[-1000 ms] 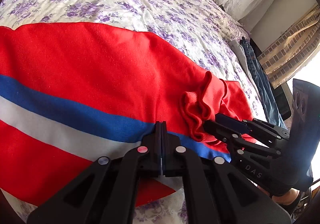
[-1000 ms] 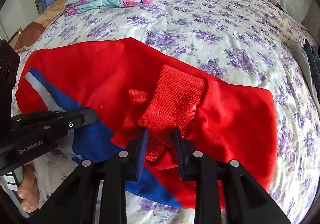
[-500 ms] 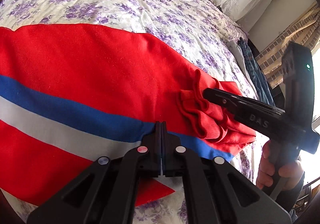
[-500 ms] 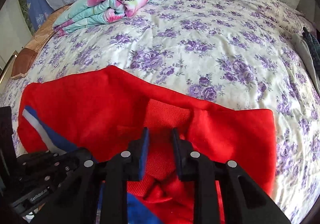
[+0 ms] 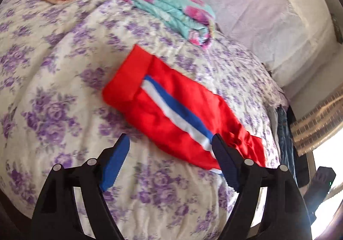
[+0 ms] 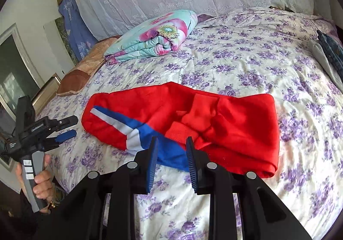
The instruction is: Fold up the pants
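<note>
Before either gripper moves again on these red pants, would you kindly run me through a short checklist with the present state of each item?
1. Left gripper open and empty: ok.
2. Right gripper open, holding nothing: ok.
3. Red pants lying folded on the bedspread: ok.
4. Ribbed cuffs flat: not ok, bunched on top.
5. Fold edges aligned: cannot tell.
6. Folded quilt apart from the pants: ok.

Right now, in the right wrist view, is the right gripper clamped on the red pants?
No: the right gripper has its jaws apart with nothing between them, short of the folded red pants on the bed.
</note>
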{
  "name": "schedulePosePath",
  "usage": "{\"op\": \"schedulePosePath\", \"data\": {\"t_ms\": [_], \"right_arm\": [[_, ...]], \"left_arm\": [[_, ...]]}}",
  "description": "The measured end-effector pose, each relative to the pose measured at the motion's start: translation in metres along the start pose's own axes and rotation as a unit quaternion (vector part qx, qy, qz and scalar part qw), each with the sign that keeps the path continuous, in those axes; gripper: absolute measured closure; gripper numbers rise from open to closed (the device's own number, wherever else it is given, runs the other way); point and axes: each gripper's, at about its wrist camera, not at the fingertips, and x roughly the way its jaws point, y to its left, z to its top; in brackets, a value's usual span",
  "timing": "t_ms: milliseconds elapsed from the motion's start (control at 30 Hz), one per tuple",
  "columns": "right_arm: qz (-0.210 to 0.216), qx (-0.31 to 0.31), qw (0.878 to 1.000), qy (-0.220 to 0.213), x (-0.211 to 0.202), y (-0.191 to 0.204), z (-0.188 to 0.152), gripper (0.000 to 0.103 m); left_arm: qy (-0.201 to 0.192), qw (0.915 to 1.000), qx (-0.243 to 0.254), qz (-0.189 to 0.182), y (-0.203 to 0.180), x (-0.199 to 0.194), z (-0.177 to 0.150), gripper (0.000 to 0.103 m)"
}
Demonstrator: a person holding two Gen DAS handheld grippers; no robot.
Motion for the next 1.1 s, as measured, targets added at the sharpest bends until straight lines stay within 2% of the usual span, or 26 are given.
{"op": "schedulePosePath", "data": {"t_ms": [67,133,300,333,400,433,467,600,733,867,900,1000,1067,1100], "right_arm": [[0.007,0.009,1.0,0.004,-0.003,-0.005,-0.01,0.076],[0.003,0.016,1.0,0.007,-0.009,-0.011,-0.02,0.076],[-0.015,0.045,0.999,0.001,-0.024,-0.032,-0.037,0.073],[-0.018,0.053,0.998,0.0,-0.026,-0.036,-0.039,0.072],[-0.025,0.064,0.998,0.002,-0.027,-0.042,-0.044,0.071],[-0.027,0.067,0.997,0.004,-0.026,-0.044,-0.046,0.071],[-0.027,0.069,0.997,0.007,-0.023,-0.046,-0.048,0.071],[-0.003,0.061,0.997,0.038,0.0,-0.04,-0.044,0.07],[0.053,0.018,0.997,0.056,0.033,-0.004,-0.02,0.07],[0.02,-0.015,0.998,0.062,0.079,0.032,0.006,0.071],[0.025,-0.019,0.997,0.068,0.091,0.038,0.009,0.072],[0.042,-0.042,0.989,0.136,0.129,0.059,0.0,0.076],[0.017,-0.082,0.986,0.143,0.132,0.072,-0.006,0.077],[0.018,-0.092,0.983,0.155,0.129,0.075,-0.004,0.078]], "left_arm": [[0.024,0.9987,-0.046,-0.002,0.022,0.015,0.007,0.027],[0.048,0.9952,-0.083,-0.02,0.037,0.032,0.013,0.027],[0.046,0.9927,-0.108,-0.027,0.04,0.057,0.037,0.028],[0.047,0.992,-0.114,-0.028,0.04,0.062,0.042,0.034],[0.053,0.9911,-0.121,-0.016,0.038,0.069,0.046,0.062],[0.057,0.991,-0.117,-0.03,0.037,0.07,0.047,0.083],[0.054,0.9914,-0.113,-0.04,0.034,0.067,0.047,0.086],[0.013,0.9989,-0.044,-0.013,0.01,0.046,0.044,0.087],[-0.028,0.9987,0.04,0.014,-0.026,0.023,0.039,0.088],[-0.046,0.9953,0.084,0.014,-0.051,0.007,0.036,0.088],[-0.048,0.9946,0.092,0.013,-0.056,0.005,0.036,0.088],[-0.048,0.9926,0.111,0.008,-0.066,0.004,0.038,0.088],[-0.027,0.9923,0.121,-0.001,-0.071,0.01,0.04,0.088],[-0.023,0.9917,0.126,0.0,-0.074,0.013,0.04,0.088]]}}
